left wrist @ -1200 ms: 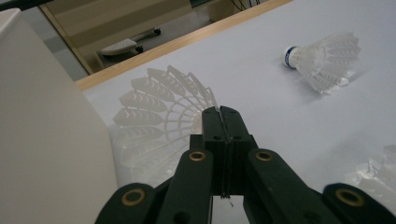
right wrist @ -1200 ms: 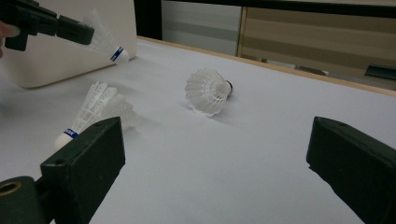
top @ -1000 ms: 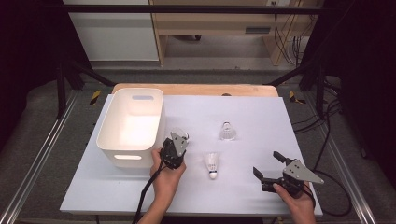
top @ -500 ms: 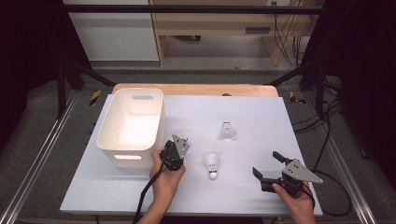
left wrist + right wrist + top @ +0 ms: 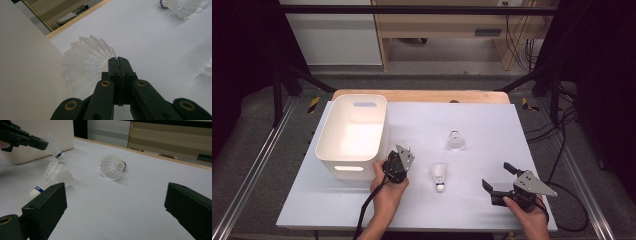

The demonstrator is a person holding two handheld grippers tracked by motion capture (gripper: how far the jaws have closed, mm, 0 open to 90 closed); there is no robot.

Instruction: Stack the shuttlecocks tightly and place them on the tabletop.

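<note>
Still nothing has shifted: the left gripper [image 5: 400, 156] stays clamped on a shuttlecock [image 5: 86, 62] beside the bin [image 5: 337, 150]. Right of the bin, the right gripper [image 5: 501, 176] hovers low, jaws apart.

Left gripper [image 5: 404, 152]: black body, black cable trailing toward table edge, small grey plate on top. Its jaws matte black, flat linked bars with brass-ringed pivot holes, tips finely toothed. Right gripper [image 5: 497, 176]: black, grey three-cornered plate on top, black cable behind; jaws thick blocky black pads, one brass-ringed hole. Forearms bare, no sleeves visible
</note>
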